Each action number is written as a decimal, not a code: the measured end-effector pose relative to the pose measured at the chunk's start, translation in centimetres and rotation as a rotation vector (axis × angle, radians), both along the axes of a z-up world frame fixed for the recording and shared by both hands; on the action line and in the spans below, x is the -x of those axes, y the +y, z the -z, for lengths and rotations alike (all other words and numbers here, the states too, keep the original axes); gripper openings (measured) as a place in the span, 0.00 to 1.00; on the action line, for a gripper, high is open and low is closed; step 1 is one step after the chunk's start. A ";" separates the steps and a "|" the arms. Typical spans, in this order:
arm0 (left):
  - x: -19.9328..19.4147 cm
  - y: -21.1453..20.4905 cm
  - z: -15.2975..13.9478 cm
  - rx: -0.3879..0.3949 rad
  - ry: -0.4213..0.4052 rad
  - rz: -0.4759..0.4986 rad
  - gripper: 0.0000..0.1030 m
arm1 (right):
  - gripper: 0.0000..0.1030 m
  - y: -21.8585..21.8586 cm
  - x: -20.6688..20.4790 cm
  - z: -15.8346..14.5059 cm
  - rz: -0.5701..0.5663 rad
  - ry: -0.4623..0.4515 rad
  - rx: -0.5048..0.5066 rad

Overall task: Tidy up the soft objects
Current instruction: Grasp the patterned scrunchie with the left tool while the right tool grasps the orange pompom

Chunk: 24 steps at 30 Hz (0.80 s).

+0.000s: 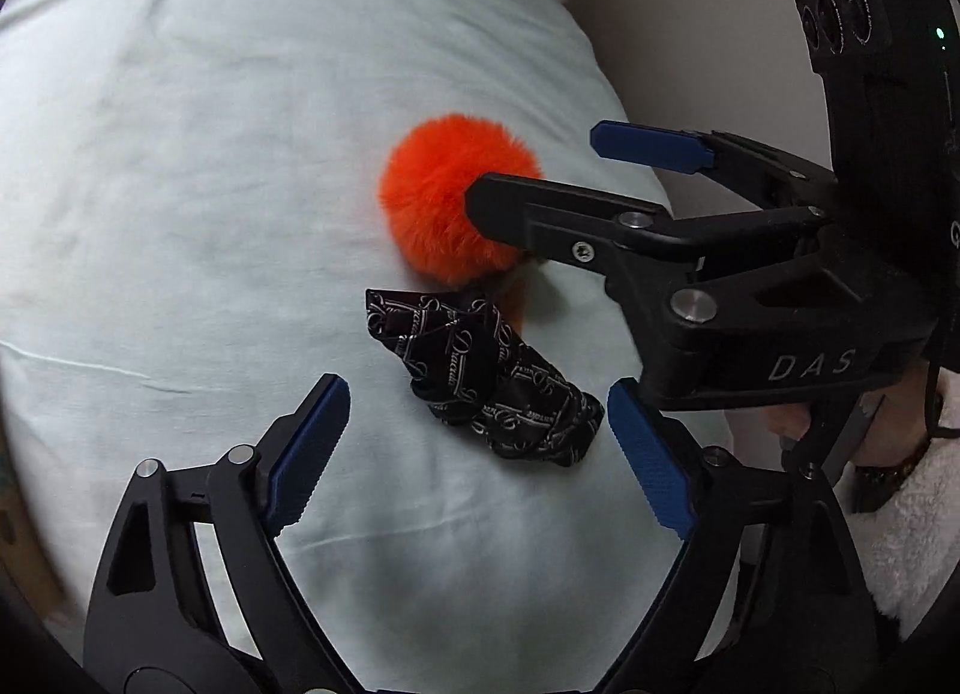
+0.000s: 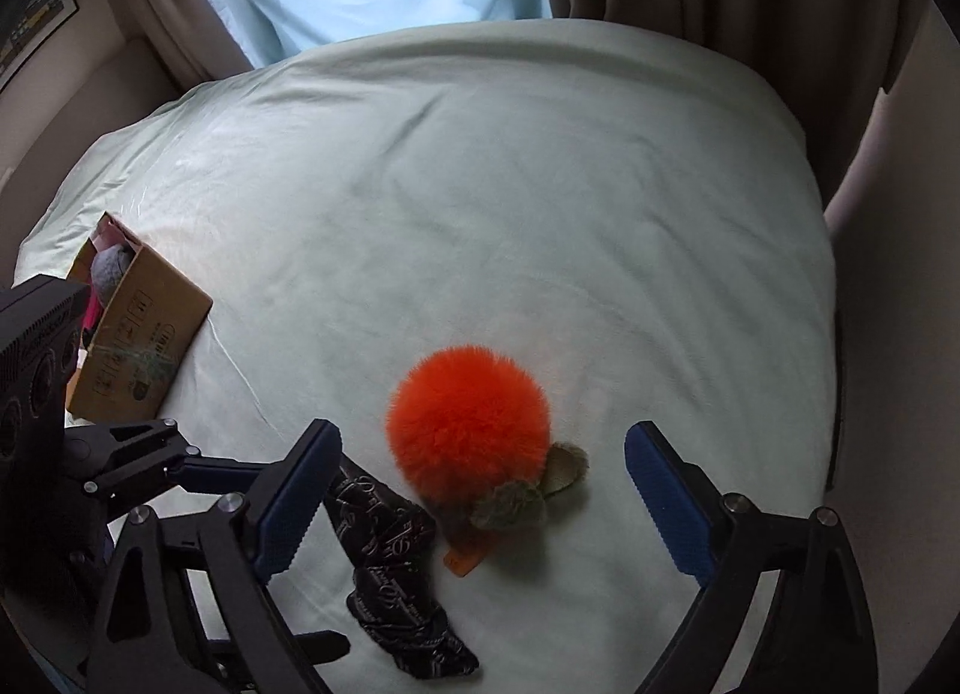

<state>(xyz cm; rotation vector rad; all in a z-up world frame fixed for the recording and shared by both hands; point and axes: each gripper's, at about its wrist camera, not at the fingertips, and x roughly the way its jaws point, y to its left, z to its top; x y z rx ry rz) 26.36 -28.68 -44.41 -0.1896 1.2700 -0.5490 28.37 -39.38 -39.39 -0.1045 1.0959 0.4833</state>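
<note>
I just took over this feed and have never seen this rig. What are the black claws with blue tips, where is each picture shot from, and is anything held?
They are two hand-held grippers, each with its own camera looking along its jaws. The left gripper frames a black patterned cloth; the right gripper frames an orange pompom. Both lie on a pale bedsheet, beside a cardboard box. Both jaws stand open; nothing is held.

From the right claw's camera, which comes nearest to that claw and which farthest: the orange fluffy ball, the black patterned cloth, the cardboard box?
1. Black patterned cloth: beside the right claw's left finger.
2. Orange fluffy ball: just ahead, between the open fingers; too close to the cloth to rank firmly.
3. Cardboard box: plainly farthest, on the bed's left.
</note>
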 end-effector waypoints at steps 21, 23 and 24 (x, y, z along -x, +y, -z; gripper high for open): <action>0.0 -2.7 5.4 0.094 -0.001 -0.026 0.40 | 0.33 1.1 -1.6 6.1 -0.175 -0.006 0.023; 0.0 -2.7 5.5 0.101 0.001 -0.024 0.37 | 0.32 1.0 -1.5 5.8 -0.166 -0.013 0.021; -0.1 -2.6 5.6 0.105 0.006 -0.026 0.35 | 0.32 0.9 -1.5 5.7 -0.160 -0.017 0.018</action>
